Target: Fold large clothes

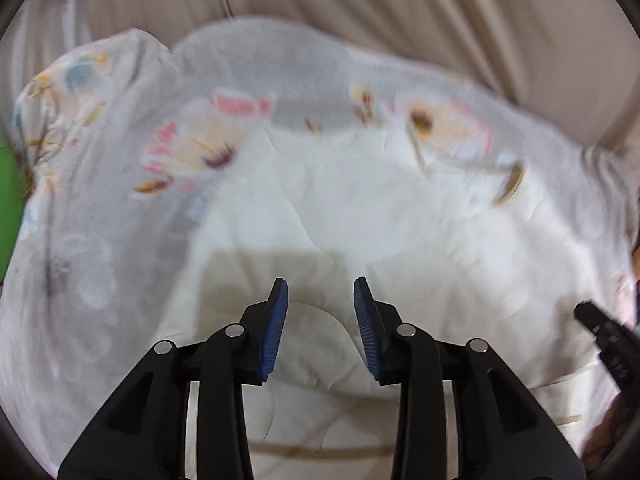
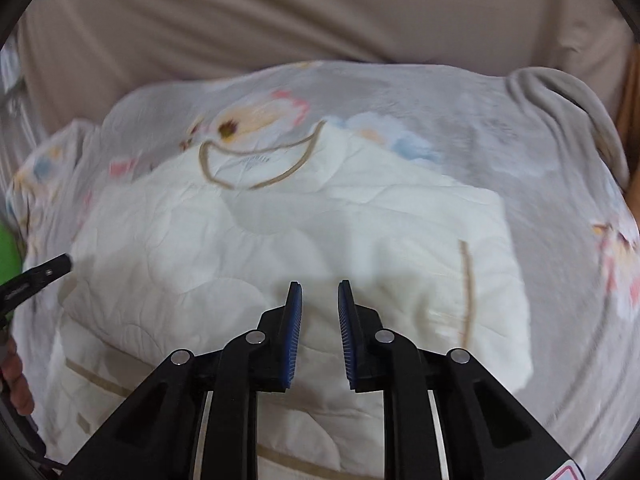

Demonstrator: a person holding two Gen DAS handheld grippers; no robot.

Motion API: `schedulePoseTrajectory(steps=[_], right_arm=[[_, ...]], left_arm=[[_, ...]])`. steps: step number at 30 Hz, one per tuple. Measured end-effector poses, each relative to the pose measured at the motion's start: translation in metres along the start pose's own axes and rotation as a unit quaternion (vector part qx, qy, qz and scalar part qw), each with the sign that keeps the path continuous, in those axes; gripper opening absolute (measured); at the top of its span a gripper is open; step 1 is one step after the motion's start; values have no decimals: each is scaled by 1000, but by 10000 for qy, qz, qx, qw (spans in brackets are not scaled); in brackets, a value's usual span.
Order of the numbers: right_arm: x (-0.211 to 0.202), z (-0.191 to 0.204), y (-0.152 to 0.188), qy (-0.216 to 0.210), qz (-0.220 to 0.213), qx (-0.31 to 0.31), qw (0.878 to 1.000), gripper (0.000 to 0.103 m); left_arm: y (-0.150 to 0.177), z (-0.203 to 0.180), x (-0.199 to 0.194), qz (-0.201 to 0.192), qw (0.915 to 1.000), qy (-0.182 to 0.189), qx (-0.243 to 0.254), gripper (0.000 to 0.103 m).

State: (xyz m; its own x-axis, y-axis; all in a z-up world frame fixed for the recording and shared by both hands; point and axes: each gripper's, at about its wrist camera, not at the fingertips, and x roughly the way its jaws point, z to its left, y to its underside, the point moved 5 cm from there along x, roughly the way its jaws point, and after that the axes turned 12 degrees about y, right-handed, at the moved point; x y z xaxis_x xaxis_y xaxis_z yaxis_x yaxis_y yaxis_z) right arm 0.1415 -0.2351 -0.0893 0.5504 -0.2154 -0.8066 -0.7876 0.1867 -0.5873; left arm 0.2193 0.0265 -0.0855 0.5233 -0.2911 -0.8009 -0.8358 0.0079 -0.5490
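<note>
A cream quilted garment (image 1: 360, 208) with tan piping lies folded on a grey floral sheet (image 1: 100, 208). My left gripper (image 1: 321, 284) is open and empty, hovering just above the garment's near part. In the right wrist view the same garment (image 2: 300, 232) fills the middle, its tan-edged collar (image 2: 260, 160) at the far side. My right gripper (image 2: 319, 286) is open and empty above the garment. The right gripper's tip shows at the right edge of the left wrist view (image 1: 596, 320); the left gripper's tip shows at the left edge of the right wrist view (image 2: 44, 272).
The floral sheet (image 2: 520, 160) covers a bed. A beige curtain (image 1: 400, 8) hangs behind it. A green object (image 1: 8, 208) sits at the left edge. A bunched grey fold (image 2: 568, 100) lies at the far right. A hand (image 2: 16, 376) shows at the lower left.
</note>
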Motion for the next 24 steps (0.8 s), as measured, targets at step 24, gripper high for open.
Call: schedulePoseTrajectory(steps=[24], right_arm=[[-22, -116, 34, 237, 254, 1473, 9885, 11]], left_arm=[[18, 61, -10, 194, 9981, -326, -486, 47]])
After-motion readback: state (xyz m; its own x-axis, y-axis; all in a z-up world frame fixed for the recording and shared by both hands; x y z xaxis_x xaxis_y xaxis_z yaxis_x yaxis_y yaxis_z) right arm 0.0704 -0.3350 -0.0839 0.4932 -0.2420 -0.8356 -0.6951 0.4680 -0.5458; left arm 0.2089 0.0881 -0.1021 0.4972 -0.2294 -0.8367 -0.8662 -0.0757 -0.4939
